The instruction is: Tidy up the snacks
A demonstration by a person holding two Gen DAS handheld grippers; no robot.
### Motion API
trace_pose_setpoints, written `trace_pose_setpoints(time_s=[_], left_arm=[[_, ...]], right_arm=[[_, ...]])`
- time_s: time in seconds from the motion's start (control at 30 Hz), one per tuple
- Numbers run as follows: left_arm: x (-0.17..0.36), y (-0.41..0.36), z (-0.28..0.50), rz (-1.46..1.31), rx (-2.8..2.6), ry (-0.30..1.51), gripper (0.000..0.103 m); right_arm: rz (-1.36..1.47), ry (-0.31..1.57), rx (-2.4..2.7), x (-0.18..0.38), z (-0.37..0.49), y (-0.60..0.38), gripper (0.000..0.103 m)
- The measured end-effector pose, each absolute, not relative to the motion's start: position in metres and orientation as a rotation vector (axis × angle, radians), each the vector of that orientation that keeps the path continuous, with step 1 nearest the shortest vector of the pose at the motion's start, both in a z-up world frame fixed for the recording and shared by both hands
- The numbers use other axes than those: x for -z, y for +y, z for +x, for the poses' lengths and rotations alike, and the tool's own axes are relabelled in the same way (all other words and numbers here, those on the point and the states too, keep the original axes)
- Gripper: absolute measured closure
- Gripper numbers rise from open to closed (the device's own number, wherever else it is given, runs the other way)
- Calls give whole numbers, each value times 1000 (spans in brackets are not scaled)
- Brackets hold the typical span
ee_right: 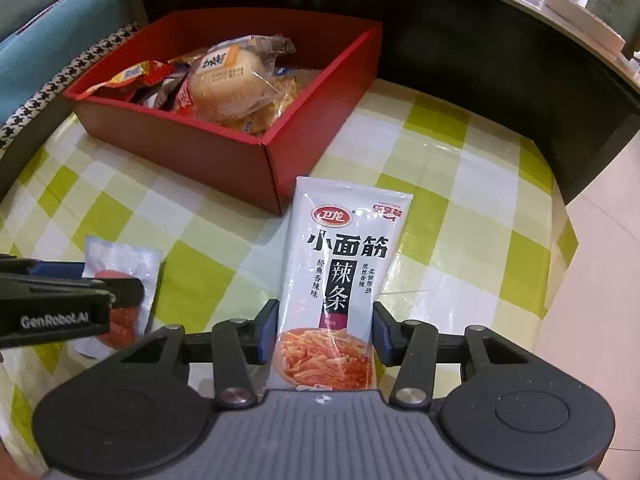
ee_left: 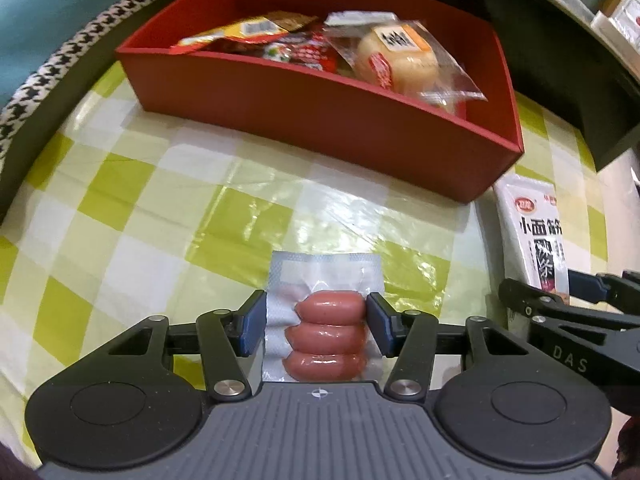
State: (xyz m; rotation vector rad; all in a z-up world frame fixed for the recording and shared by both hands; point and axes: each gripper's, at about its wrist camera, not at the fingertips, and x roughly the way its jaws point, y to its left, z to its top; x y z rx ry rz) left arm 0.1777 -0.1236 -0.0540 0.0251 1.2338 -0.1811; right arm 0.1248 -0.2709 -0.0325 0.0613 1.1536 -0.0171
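In the left wrist view, the left gripper [ee_left: 316, 322] has its jaws pinching a sausage pack [ee_left: 326, 338] low at centre, on the table [ee_left: 160, 200] below the red box [ee_left: 320, 120]. In the right wrist view, the right gripper [ee_right: 325, 330] jaws clamp a white snack pouch [ee_right: 340, 280] at bottom centre, just right of the box corner.
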Motion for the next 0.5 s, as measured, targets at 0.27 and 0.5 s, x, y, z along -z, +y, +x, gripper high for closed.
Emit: trace_pose_setpoints(time_s=[0.27,0.5], left_arm=[[44,-114,181,-14,182,1213,42],[36,-112,182,-37,193,1199,42]], right_arm=[[104,1108,15,24,129,-277,56],[120,1065,16,11,128,-279,56]])
